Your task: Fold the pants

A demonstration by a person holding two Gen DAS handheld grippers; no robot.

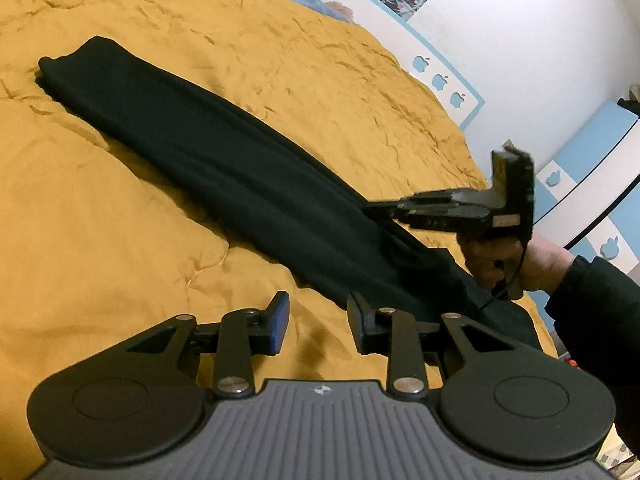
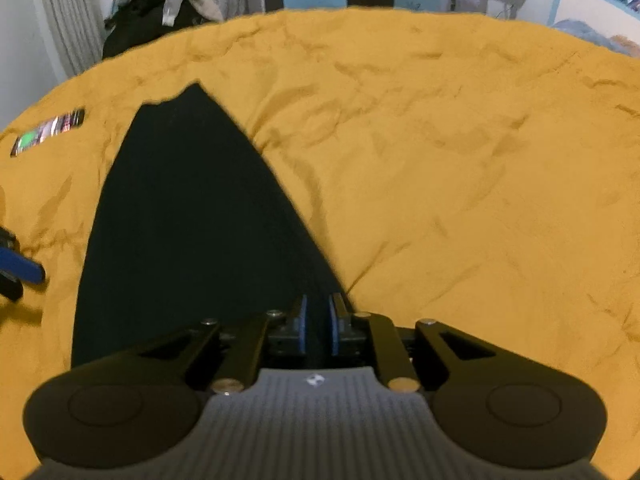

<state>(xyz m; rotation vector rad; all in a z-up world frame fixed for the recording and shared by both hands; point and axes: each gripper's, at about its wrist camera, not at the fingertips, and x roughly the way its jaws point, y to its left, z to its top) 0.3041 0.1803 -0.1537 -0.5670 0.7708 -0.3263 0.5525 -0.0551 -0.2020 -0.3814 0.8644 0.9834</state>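
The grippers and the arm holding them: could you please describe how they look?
Both the left gripper and right gripper are black, with blue finger pads, silver pivot pins and a grey ribbed body. A thin black cable hangs by the bare right hand, which wears a dark sleeve.

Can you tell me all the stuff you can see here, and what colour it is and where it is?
pants: one pair, black, lying long and narrow across the bed, legs together.
bedspread: one, mustard yellow, wrinkled, under the pants.
phone: one, screen lit, on the bedspread left of the pants.
headboard: one, white with blue edge and blue apple shapes, beside the bed.
cupboard: one, blue and white, by the wall.
curtain: one, pale grey, far left corner.
coat pile: one heap, dark and beige, beyond the bed.
left gripper: black, fingers apart, over the bedspread next to the pants.
right gripper: black, fingers pinching the pants edge.
right hand: one, holding the right gripper.
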